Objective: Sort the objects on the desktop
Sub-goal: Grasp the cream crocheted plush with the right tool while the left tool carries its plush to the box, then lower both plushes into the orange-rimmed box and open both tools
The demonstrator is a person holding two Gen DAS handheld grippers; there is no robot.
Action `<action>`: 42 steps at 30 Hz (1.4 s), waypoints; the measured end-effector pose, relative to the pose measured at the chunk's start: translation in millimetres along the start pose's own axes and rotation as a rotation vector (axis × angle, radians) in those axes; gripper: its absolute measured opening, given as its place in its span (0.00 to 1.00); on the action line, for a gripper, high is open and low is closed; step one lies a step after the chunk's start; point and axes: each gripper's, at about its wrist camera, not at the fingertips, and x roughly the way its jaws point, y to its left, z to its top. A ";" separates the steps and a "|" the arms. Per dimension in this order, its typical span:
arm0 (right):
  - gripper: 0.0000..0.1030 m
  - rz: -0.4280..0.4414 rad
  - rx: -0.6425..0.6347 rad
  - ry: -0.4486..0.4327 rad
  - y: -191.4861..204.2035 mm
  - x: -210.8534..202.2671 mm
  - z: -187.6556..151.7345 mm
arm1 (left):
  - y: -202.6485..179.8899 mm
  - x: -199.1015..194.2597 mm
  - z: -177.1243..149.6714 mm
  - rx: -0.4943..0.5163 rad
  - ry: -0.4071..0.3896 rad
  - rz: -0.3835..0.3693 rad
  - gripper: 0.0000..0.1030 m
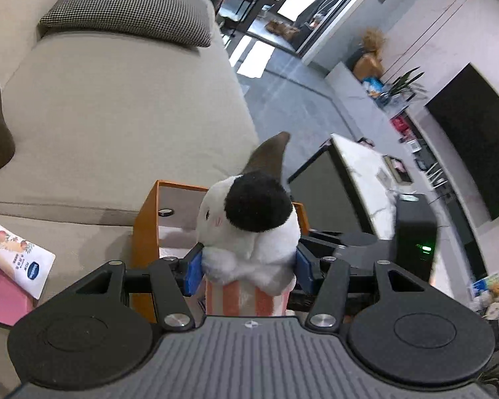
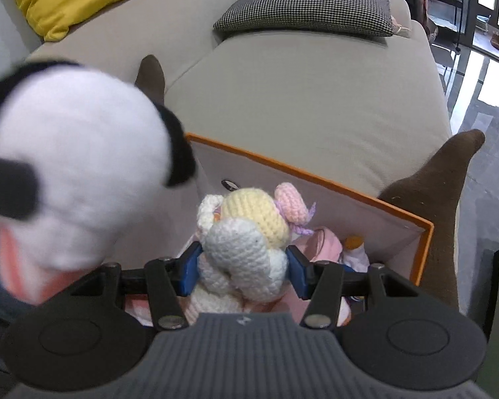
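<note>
My left gripper (image 1: 248,267) is shut on a white plush rabbit (image 1: 249,229) with a black patch and a pink-striped body, held above the orange storage box (image 1: 144,236). The same rabbit shows blurred at the left of the right wrist view (image 2: 80,179). My right gripper (image 2: 243,267) is shut on a crocheted doll (image 2: 246,242) in white, yellow and pink, held over the orange box (image 2: 422,252). A pink plush item (image 2: 329,249) lies inside the box.
The box stands against a beige sofa (image 1: 116,116) with a checked cushion (image 1: 129,13). A lotion tube (image 1: 16,256) and a pink pouch (image 1: 0,296) lie at left. A brown-socked foot (image 2: 435,206) is right of the box. A white table (image 1: 366,179) is at right.
</note>
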 end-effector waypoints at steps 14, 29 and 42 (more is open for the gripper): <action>0.54 0.088 0.054 -0.044 -30.1 -1.6 -15.2 | -17.9 58.8 -6.5 0.085 0.120 0.325 0.62; 0.54 0.113 0.095 -0.057 -39.1 12.6 -19.1 | -17.0 58.5 -9.1 0.095 0.125 0.307 0.66; 0.55 0.119 0.143 -0.059 -40.0 18.5 -18.7 | -26.5 36.0 -10.6 0.182 0.068 0.329 0.38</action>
